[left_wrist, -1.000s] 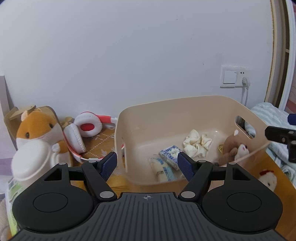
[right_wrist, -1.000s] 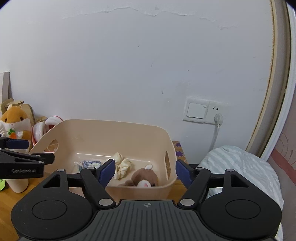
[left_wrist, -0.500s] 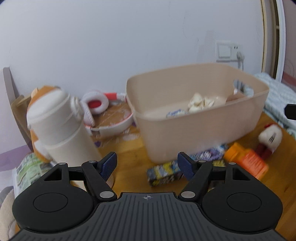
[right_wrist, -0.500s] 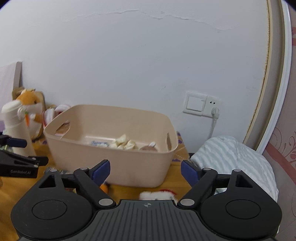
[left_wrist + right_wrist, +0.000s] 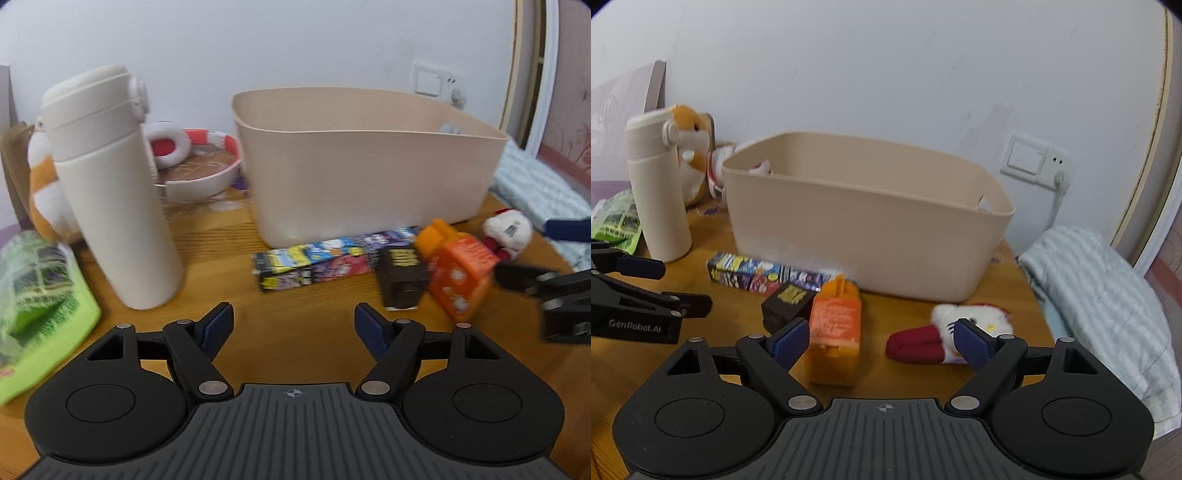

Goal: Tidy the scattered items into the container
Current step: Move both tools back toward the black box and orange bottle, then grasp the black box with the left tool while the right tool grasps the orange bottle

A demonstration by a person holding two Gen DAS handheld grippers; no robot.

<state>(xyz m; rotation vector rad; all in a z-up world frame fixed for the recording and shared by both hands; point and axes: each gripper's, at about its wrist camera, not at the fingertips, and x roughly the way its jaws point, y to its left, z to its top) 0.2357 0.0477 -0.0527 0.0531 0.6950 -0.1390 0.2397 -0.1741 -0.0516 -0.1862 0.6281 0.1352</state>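
Note:
A beige bin (image 5: 369,162) (image 5: 864,225) stands at the back of the wooden table. In front of it lie a colourful long box (image 5: 317,262) (image 5: 757,273), a small black box (image 5: 402,280) (image 5: 786,302), an orange pack (image 5: 458,269) (image 5: 834,325) and a white and red plush (image 5: 509,229) (image 5: 956,332). My left gripper (image 5: 293,325) is open and empty, low over the table short of the long box. My right gripper (image 5: 879,339) is open and empty, between the orange pack and the plush.
A tall cream bottle (image 5: 110,184) (image 5: 657,188) stands left of the bin. A green packet (image 5: 33,295), an orange hamster plush (image 5: 690,147), red and white headphones (image 5: 177,147) on a tray, and striped bedding (image 5: 1100,295) at the right.
Both grippers have come down from above the bin to table height in front of it. The items on the table now show; the bin's inside is hidden.

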